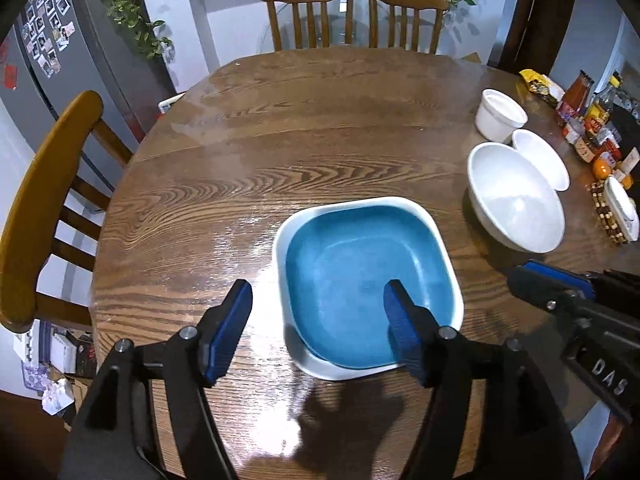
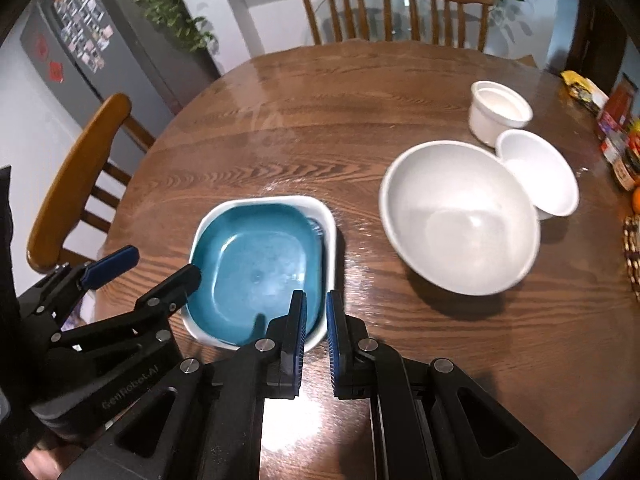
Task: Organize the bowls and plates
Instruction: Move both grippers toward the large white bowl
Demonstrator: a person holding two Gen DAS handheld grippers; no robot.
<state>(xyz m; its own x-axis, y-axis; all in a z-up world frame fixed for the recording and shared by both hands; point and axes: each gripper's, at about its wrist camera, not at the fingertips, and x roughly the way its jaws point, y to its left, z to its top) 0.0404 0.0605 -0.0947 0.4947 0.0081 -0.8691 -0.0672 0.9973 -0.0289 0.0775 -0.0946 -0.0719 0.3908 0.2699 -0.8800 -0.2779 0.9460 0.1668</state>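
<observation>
A blue square plate (image 1: 360, 272) (image 2: 256, 272) lies nested inside a white square plate (image 1: 352, 372) (image 2: 330, 220) on the round wooden table (image 1: 280, 140). My left gripper (image 1: 318, 292) (image 2: 160, 264) hangs open above the stack's left side; one finger is over the blue plate, the other over bare table, and nothing is held. My right gripper (image 2: 316, 300) (image 1: 532, 270) is shut and empty, just above the stack's near right corner. To the right stand a large white bowl (image 1: 516, 200) (image 2: 460, 220), a smaller white bowl (image 1: 544, 160) (image 2: 540, 176) leaning on it, and a white pot (image 1: 500, 114) (image 2: 500, 108).
Jars, packets and an orange (image 1: 600, 168) crowd the table's right edge beside a beaded mat (image 1: 608, 216). Two wooden chairs (image 1: 352, 16) stand at the far side and one chair (image 1: 48, 200) at the left. A grey fridge (image 1: 60, 60) is behind it.
</observation>
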